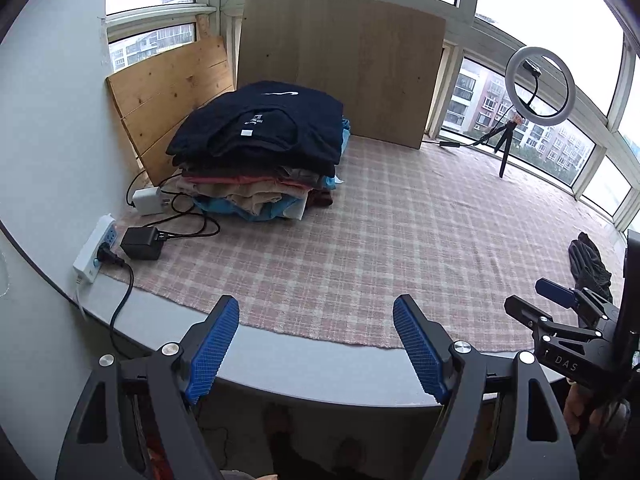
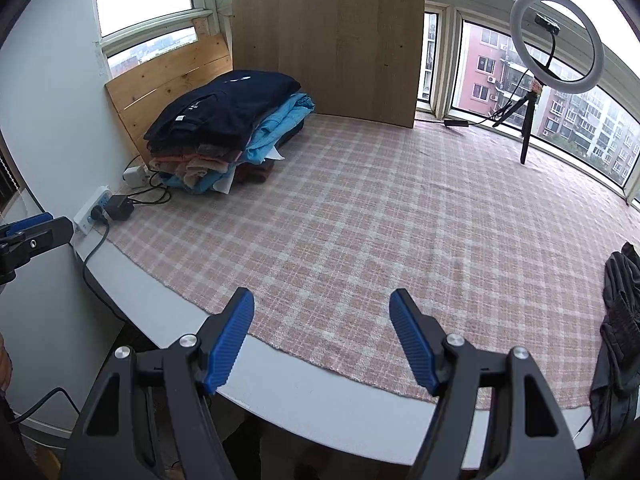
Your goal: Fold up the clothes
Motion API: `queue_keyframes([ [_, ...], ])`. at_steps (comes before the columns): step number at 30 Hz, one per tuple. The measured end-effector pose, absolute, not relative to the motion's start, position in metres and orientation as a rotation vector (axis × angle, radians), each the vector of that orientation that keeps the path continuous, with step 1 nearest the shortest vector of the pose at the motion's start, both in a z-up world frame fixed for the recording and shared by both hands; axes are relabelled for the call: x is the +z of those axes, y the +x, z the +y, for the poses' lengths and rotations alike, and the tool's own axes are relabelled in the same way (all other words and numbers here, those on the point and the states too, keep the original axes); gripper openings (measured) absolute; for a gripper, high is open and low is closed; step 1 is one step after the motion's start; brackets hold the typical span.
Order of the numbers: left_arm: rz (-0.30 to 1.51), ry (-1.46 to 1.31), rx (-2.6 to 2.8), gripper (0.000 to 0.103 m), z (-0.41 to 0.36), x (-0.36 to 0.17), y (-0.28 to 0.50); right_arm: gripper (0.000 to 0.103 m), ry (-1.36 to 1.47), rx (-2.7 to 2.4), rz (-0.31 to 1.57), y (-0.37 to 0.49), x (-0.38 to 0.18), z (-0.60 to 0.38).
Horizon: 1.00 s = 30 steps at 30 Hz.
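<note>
A stack of folded clothes (image 1: 260, 148) (image 2: 224, 136) sits at the back left of the pink plaid cloth (image 1: 360, 248) (image 2: 360, 220), topped by a navy garment. A dark crumpled garment (image 1: 590, 264) (image 2: 620, 320) lies at the right edge of the table. My left gripper (image 1: 316, 308) hangs open over the table's front edge, nothing between its blue pads. Likewise my right gripper (image 2: 322, 304) is open and empty, above the cloth's front hem. In the left wrist view the right gripper (image 1: 560, 304) shows at the far right, close to the dark garment.
A white power strip (image 1: 94, 254) (image 2: 90, 210), black adapter (image 1: 142, 242) and white charger (image 1: 148, 200) with cables lie at the left. Wooden boards (image 1: 340, 64) (image 2: 328, 48) lean against the windows. A ring light on a tripod (image 1: 538, 88) (image 2: 554, 44) stands back right.
</note>
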<state>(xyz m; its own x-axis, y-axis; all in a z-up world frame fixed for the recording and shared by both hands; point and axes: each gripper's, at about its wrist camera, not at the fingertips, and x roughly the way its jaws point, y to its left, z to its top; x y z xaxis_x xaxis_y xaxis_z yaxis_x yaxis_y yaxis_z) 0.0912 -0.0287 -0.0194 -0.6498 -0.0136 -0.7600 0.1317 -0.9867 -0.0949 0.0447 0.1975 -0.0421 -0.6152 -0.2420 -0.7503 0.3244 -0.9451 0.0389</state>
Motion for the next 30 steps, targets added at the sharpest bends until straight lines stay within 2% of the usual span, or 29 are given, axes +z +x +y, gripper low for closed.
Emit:
queue_keyframes([
  [7, 0.202, 1.194, -2.810, 0.079, -0.025, -0.010, 0.091, 0.069, 1.186, -2.570, 0.149, 0.037, -0.044, 0.199],
  [13, 0.250, 1.242, -2.776, 0.079, -0.029, -0.013, 0.084, 0.069, 1.192, -2.566, 0.133, 0.030, -0.046, 0.203],
  [20, 0.193, 1.152, -2.831, 0.079, -0.022, 0.001, 0.085, 0.069, 1.194, -2.565, 0.156, 0.026, -0.048, 0.202],
  [25, 0.203, 1.191, -2.780, 0.079, -0.026, -0.002, 0.078, 0.069, 1.194, -2.568, 0.152, 0.024, -0.049, 0.205],
  [30, 0.305, 1.210, -2.818, 0.079, -0.031, -0.003, 0.078, 0.069, 1.193, -2.572, 0.150, 0.021, -0.049, 0.208],
])
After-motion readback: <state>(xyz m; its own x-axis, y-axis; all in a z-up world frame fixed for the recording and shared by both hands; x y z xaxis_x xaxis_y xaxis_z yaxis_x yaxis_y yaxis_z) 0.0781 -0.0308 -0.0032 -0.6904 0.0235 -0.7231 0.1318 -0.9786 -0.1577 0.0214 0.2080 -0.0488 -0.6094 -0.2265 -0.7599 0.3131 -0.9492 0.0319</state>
